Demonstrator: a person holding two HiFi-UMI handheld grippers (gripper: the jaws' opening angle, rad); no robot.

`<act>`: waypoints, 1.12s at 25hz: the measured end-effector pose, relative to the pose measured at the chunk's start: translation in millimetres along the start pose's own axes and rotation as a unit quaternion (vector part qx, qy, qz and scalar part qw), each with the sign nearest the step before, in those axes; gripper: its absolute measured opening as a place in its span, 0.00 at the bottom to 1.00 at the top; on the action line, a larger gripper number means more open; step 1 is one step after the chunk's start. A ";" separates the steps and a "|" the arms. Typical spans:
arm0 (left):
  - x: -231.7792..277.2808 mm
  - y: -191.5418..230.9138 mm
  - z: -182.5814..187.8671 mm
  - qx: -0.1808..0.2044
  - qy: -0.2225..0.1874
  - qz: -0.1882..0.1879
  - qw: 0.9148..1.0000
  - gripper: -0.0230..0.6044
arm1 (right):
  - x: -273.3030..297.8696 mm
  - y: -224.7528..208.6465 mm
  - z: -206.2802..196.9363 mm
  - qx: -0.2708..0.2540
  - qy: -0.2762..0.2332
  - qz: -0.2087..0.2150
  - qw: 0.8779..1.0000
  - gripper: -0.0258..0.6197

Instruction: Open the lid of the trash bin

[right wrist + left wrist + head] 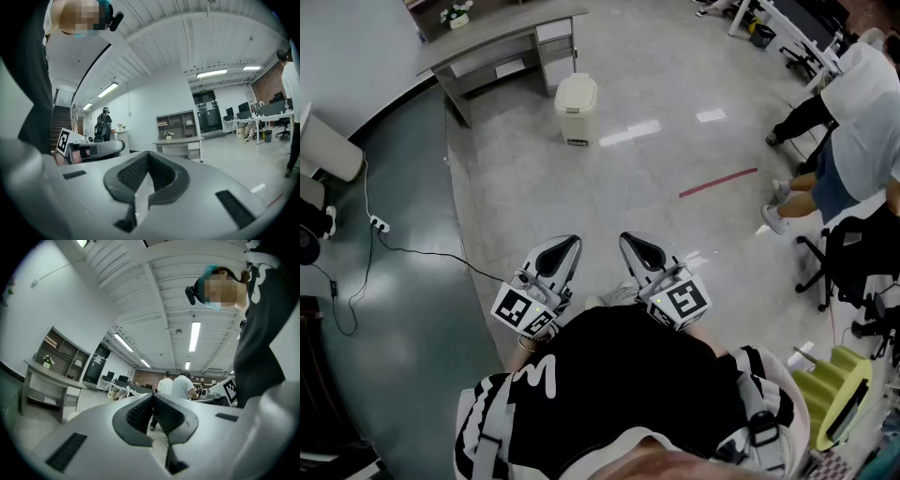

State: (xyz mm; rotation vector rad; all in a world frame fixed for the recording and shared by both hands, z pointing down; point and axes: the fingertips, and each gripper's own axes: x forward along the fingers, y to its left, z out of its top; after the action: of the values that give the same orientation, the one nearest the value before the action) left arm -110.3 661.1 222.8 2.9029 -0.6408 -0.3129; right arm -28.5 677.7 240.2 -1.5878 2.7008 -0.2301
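Place: open-plan office
Furniture: grey desk (502,39) at 11 o'clock, office chair (853,255) at 3 o'clock
Far end: desks with monitors (269,111)
Ceiling: strip lights (194,336)

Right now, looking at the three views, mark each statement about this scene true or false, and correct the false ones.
1. The trash bin has its lid down. True.
2. The left gripper grips the bin's lid. False: it is shut on nothing, held close to the person's body, far from the bin.
3. The bin stands on the floor by the grey desk. True.
4. The right gripper has its jaws wide apart. False: they are together, with nothing between them.
5. In the head view, the red strip on the floor lies left of the bin. False: it lies to the bin's right.
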 end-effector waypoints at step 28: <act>-0.4 -14.7 -1.1 0.006 0.009 -0.031 0.999 0.04 | -7.8 5.8 1.0 0.020 -0.001 -0.031 0.999 0.06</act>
State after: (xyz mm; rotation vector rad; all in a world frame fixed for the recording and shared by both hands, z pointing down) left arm -104.6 674.6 221.1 2.9374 -0.5520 -0.2911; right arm -29.7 687.2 237.9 -1.6608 2.6315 -0.2795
